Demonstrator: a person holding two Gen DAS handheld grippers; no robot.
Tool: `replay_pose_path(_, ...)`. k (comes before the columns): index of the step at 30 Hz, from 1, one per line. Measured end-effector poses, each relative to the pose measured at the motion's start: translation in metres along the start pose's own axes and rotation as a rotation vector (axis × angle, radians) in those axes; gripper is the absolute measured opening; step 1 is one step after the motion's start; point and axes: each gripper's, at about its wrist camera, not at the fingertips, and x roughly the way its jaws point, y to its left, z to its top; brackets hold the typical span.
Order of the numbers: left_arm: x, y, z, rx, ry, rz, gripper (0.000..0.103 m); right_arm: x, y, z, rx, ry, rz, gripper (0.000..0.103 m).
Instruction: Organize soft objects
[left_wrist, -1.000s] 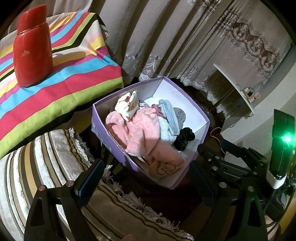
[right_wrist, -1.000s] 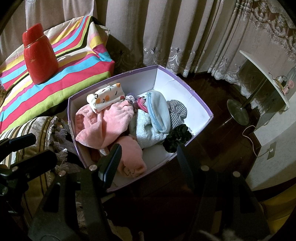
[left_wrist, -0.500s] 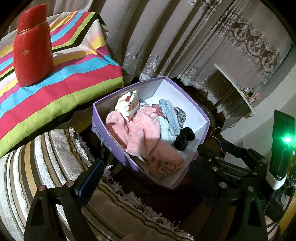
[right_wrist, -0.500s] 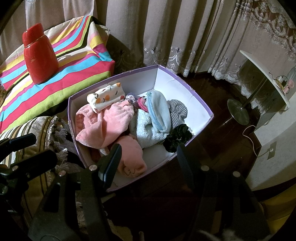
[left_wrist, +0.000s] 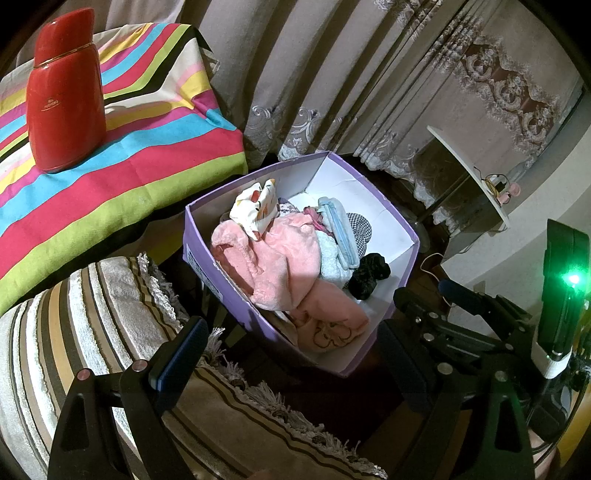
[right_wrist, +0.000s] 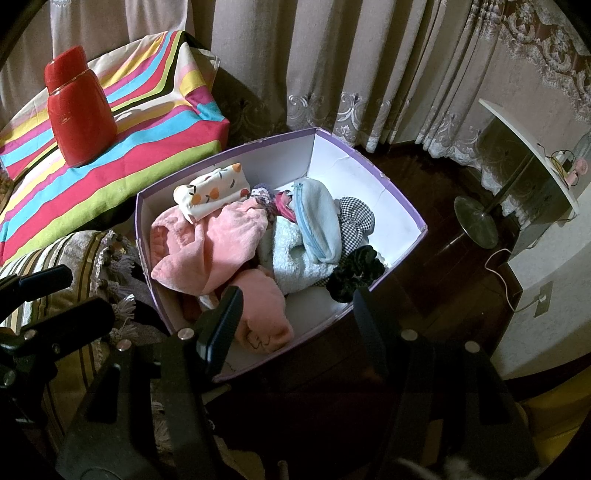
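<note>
A purple cardboard box (left_wrist: 229, 302) (right_wrist: 369, 162) stands on the dark floor, filled with soft things: pink fleece garments (left_wrist: 280, 258) (right_wrist: 207, 247), a white pouch with orange print (left_wrist: 256, 205) (right_wrist: 212, 192), a light blue pouch (right_wrist: 317, 221), a checked scrunchie (right_wrist: 356, 221) and a black scrunchie (left_wrist: 369, 275) (right_wrist: 356, 273). My left gripper (left_wrist: 291, 350) hangs open just in front of the box's near corner, nothing between its fingers. My right gripper (right_wrist: 295, 314) is open over the box's near rim, empty. In the left wrist view the right gripper (left_wrist: 461, 317) shows at the right.
A striped fringed cushion (left_wrist: 81, 317) lies left of the box. Behind it a bright striped cloth (left_wrist: 122, 155) carries a red bottle (left_wrist: 66, 96). Curtains (right_wrist: 332, 55) hang behind; a fan base (right_wrist: 476, 221) and white shelf (right_wrist: 524, 147) stand at the right.
</note>
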Motion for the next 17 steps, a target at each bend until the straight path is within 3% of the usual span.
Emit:
replay_pose_path(9,-0.001,0.001,-0.006,-0.001,-0.018,-0.005,0.094,0.001,0.000,-0.001,0.000,0.001,0.000,0.065)
replay_pose_path(17,-0.013,-0.003,-0.001,0.003,-0.080,0.003,0.094,0.002,0.000,0.000,-0.008,0.003,0.010,0.065)
